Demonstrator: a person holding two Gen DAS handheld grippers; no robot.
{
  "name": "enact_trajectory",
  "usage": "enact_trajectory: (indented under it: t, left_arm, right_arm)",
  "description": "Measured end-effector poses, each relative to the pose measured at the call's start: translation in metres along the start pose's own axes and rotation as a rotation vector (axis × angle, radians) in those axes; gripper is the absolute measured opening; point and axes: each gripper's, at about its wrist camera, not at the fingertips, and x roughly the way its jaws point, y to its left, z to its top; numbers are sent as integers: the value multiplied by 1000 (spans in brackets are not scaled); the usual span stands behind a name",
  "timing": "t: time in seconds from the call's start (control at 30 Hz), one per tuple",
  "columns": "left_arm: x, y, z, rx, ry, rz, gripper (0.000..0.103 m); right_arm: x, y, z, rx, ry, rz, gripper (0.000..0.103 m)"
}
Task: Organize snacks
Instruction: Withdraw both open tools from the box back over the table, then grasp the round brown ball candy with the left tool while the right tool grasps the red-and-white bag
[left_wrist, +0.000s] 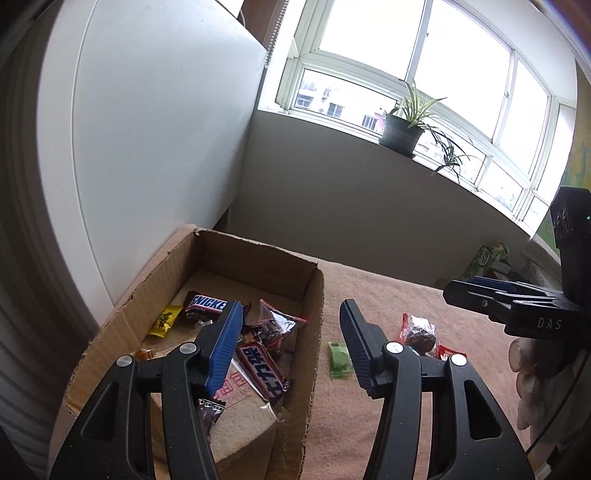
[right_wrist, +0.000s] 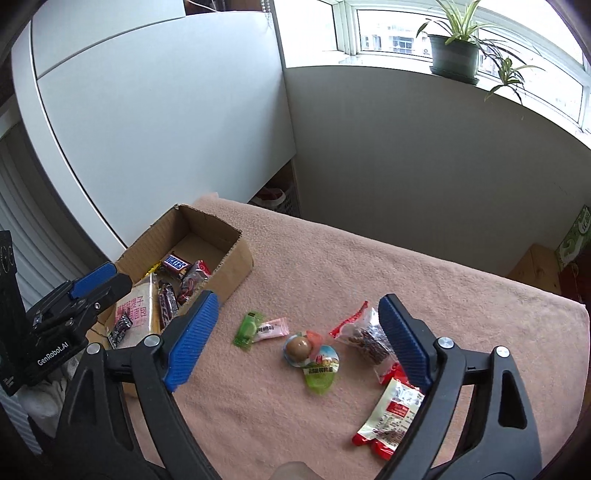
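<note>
Right gripper (right_wrist: 295, 343): black frame, blue ribbed pads, jaws spread wide and holding nothing; it hangs above loose snacks on a pink cloth-covered table (right_wrist: 424, 269).

Loose items beneath and between the right fingers:
- green candy wrapper (right_wrist: 248, 328), touching a pink-and-white candy (right_wrist: 272, 328) on its right
- round brown snack in a clear and green wrapper (right_wrist: 312, 356), near the middle of the table
- clear bag of dark brown pieces with red ends (right_wrist: 364, 338), partly behind the right-hand pad
- red-and-white packet (right_wrist: 391, 419), nearest the camera, partly under the same finger

Left gripper (left_wrist: 291, 343): same build, jaws wide apart and empty; one finger is over the cardboard box (left_wrist: 312, 332), the other is over the table just outside the box wall. In the right wrist view it shows at the left edge beside the box, marked GenRobot.AI.

Cardboard box, open top, at the table's left end against a white cabinet (right_wrist: 159, 122). Contents:
- Snickers bar (left_wrist: 205, 304), toward the far side
- yellow candy (left_wrist: 164, 320), left of the Snickers
- clear bag of dark snacks (left_wrist: 275, 326)
- dark bar with white lettering (left_wrist: 260, 369)
- large pale bread package with pink print (right_wrist: 138, 314)
- small dark wrapper (left_wrist: 208, 408), near the front wall

Background: potted spider plant (left_wrist: 402, 129) on the windowsill
</note>
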Motion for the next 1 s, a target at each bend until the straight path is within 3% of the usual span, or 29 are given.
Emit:
enact_trajectory:
  t: [0.23, 0.47, 0.73, 1.0]
  left_arm:
    - [16, -41, -10, 60, 44, -52, 54]
    - [38, -80, -25, 135, 118, -115, 54]
    - [85, -89, -46, 189, 233, -72, 54]
    - [96, -96, -51, 223, 249, -82, 54]
  right_arm:
    - [-9, -61, -34, 83, 53, -72, 90]
    - [14, -99, -69, 213, 181, -90, 90]
    - [41, -112, -92, 284, 276, -87, 90]
    - [57, -109, -92, 288, 301, -101, 91]
